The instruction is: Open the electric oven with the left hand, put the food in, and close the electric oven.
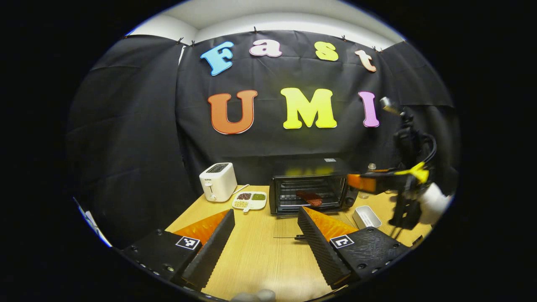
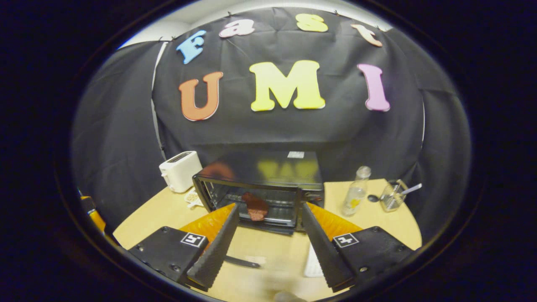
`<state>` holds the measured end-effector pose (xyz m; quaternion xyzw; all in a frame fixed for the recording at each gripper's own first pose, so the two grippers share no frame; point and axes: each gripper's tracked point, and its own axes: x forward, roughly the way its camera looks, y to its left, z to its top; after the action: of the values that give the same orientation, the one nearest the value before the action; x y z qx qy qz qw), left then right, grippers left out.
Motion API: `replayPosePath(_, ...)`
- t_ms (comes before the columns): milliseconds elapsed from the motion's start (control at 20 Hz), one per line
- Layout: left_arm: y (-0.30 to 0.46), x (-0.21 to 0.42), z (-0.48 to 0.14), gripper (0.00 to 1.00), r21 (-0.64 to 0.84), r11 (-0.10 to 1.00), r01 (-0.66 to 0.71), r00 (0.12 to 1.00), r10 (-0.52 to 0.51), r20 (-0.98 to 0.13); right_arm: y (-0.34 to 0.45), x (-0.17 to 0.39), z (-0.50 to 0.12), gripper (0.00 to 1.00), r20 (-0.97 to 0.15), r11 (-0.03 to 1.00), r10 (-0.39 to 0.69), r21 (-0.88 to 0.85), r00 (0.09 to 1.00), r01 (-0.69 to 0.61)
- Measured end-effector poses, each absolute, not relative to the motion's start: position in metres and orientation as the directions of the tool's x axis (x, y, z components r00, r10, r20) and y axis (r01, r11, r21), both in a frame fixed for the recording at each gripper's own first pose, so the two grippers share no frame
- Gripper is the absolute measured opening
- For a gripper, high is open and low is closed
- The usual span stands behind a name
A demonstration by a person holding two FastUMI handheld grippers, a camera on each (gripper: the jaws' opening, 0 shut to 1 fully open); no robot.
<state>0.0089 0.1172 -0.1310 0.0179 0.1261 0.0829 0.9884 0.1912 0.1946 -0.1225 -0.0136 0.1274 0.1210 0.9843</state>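
the electric oven (image 2: 268, 197) stands near the back of the wooden table (image 1: 260, 251), black, its glass door (image 1: 289, 228) folded down flat in front. a reddish-brown piece of food (image 2: 255, 207) lies on the wire rack inside. the left gripper (image 1: 266, 247) has its fingers apart on nothing, over bare table before the door. the right gripper (image 2: 268, 251) is likewise spread and empty, facing the oven mouth. a toaster (image 1: 218, 181) and a divided dish (image 1: 250, 200) sit left of the oven, a white tray (image 1: 366, 216) right.
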Motion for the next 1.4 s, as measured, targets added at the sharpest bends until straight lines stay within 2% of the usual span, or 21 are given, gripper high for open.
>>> replayPosePath(50, 0.114, 0.008, -0.134, 0.97, 0.055, 0.984, -0.170, 0.953, 0.179, -0.246, 0.180, 0.176, -0.111, 0.99, -0.243, 0.968, 0.239, -0.013, 0.940, -0.250)
replayPosePath(300, 0.069, -0.002, -0.153, 0.97, 0.058, 0.977, -0.204, 0.941, 0.212, -0.263, 0.100, 0.112, -0.068, 0.98, -0.190, 0.959, 0.272, -0.029, 0.943, -0.282)
replayPosePath(450, 0.036, -0.014, -0.167, 0.96, 0.053, 0.973, -0.226, 0.929, 0.231, -0.288, 0.057, 0.075, -0.062, 0.98, -0.186, 0.943, 0.326, -0.002, 0.927, -0.332)
replayPosePath(650, -0.013, -0.029, -0.187, 0.96, 0.031, 0.972, -0.234, 0.926, 0.233, -0.299, -0.004, 0.036, -0.076, 0.99, -0.218, 0.937, 0.328, -0.049, 0.919, -0.346)
replayPosePath(900, -0.044, -0.029, -0.226, 0.97, 0.039, 0.977, -0.212, 0.916, 0.212, -0.340, -0.048, 0.014, -0.091, 0.99, -0.275, 0.944, 0.296, -0.062, 0.915, -0.325)
replayPosePath(1000, -0.047, -0.022, -0.237, 0.97, 0.047, 0.978, -0.203, 0.913, 0.207, -0.351, -0.056, 0.012, -0.083, 0.98, -0.259, 0.954, 0.271, -0.059, 0.927, -0.295)
replayPosePath(1400, -0.023, 0.047, -0.298, 0.97, 0.046, 0.989, -0.144, 0.893, 0.150, -0.425, -0.050, 0.009, -0.067, 0.99, -0.265, 0.979, 0.153, -0.089, 0.952, -0.182)
